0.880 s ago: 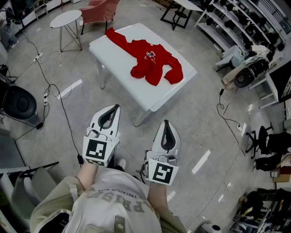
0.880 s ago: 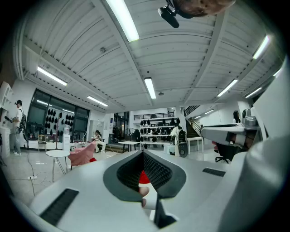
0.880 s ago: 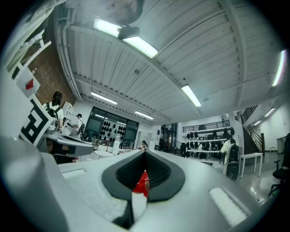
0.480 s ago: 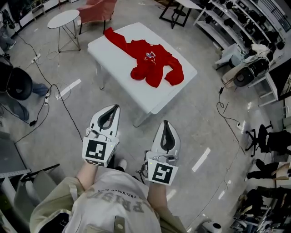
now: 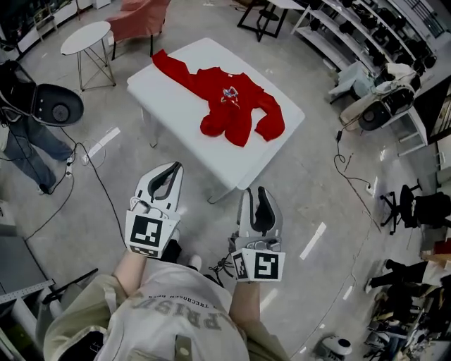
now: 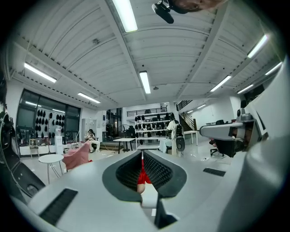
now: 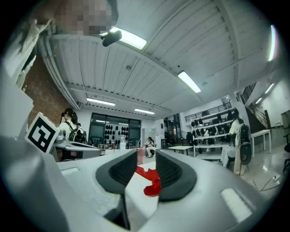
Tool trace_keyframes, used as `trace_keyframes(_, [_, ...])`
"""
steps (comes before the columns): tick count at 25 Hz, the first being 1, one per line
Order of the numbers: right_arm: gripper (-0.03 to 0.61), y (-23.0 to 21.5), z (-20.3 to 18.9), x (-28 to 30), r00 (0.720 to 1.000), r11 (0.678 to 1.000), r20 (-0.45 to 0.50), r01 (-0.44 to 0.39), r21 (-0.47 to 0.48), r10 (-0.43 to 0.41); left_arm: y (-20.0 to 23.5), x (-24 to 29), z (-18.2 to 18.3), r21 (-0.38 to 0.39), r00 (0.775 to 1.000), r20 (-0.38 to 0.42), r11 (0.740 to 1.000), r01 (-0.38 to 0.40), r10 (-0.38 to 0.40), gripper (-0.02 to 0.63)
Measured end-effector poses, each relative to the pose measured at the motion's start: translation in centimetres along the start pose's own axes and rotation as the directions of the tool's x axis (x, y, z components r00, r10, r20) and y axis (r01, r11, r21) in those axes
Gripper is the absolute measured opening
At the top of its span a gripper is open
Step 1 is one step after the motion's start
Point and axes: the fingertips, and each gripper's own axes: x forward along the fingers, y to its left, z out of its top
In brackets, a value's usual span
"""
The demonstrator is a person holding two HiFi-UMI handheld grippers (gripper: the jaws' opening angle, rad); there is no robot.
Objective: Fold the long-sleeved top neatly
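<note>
A red long-sleeved top [image 5: 229, 106] lies crumpled on a white table [image 5: 169, 99], one sleeve stretched toward the far left corner. Both grippers are held level over the floor, well short of the table's near edge. My left gripper [image 5: 173, 168] is shut with nothing in it. Through its narrow slit in the left gripper view [image 6: 142, 154] a strip of the top [image 6: 143, 174] shows. My right gripper [image 5: 261, 192] stands slightly open and empty. In the right gripper view [image 7: 146, 156] the top [image 7: 152, 181] and the table [image 7: 140, 201] appear between its jaws.
A small round side table [image 5: 86, 37] and a pink chair [image 5: 141, 14] stand beyond the table on the left. Cables [image 5: 91, 162] trail over the floor. A person [image 5: 28, 141] stands at the left edge. Shelving [image 5: 366, 28] and an office chair [image 5: 416, 208] line the right.
The table and top have slid left and slightly nearer in the head view. My right gripper has dropped a little and rolled. A person has come in at the left edge.
</note>
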Motion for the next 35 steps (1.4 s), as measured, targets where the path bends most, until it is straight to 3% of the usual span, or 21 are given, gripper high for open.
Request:
trace_keyframes(1, [0.145, 0.1, -0.3, 0.7, 1.000, 1.000, -0.009, -0.016, 0.018, 0.016, 0.4, 0.5, 0.0, 0.007, 1.000, -0.009, 1.000, 0.025, -0.025, 0.017])
trace_keyframes(2, [0.215, 0.1, -0.4, 1.3, 1.000, 0.999, -0.013, -0.024, 0.029, 0.025, 0.6, 1.1, -0.1, 0.009, 0.998, -0.020, 0.998, 0.059, -0.059, 0.059])
trace_keyframes(3, [0.276, 0.2, -0.5, 1.9, 1.000, 0.999, -0.016, -0.027, 0.029, 0.027, 0.8, 1.7, -0.2, 0.008, 0.995, -0.034, 0.995, 0.099, -0.098, 0.160])
trace_keyframes(5, [0.298, 0.3, -0.8, 3.0, 0.999, 1.000, -0.033, -0.020, 0.004, 0.020, 1.2, 2.7, -0.6, 0.004, 0.983, -0.059, 0.985, 0.174, -0.174, 0.301])
trace_keyframes(7, [0.298, 0.5, -1.1, 4.1, 0.999, 1.000, -0.053, -0.011, -0.026, 0.010, 1.8, 3.5, -1.1, -0.001, 0.971, -0.076, 0.974, 0.225, -0.225, 0.357])
trace_keyframes(11, [0.298, 0.9, -2.4, 6.1, 0.996, 0.998, -0.092, -0.004, -0.063, -0.002, 3.2, 5.4, -3.0, -0.013, 0.954, -0.118, 0.961, 0.275, -0.275, 0.380])
trace_keyframes(18, [0.298, -0.1, -4.4, 9.3, 0.988, 0.996, -0.157, -0.018, -0.086, 0.005, 4.2, 8.4, -5.4, -0.010, 0.939, -0.182, 0.955, 0.295, -0.292, 0.380])
trace_keyframes(27, [0.298, -4.5, -7.5, 14.9, 0.974, 0.985, -0.201, -0.126, -0.114, 0.101, 4.7, 14.3, -8.0, -0.002, 0.942, -0.239, 0.971, 0.240, -0.234, 0.380])
trace_keyframes(35, [0.298, -10.2, -10.3, 19.4, 0.949, 0.971, -0.248, -0.223, -0.091, 0.195, 2.2, 21.8, -11.3, 0.026, 0.907, -0.358, 0.969, 0.245, -0.220, 0.380])
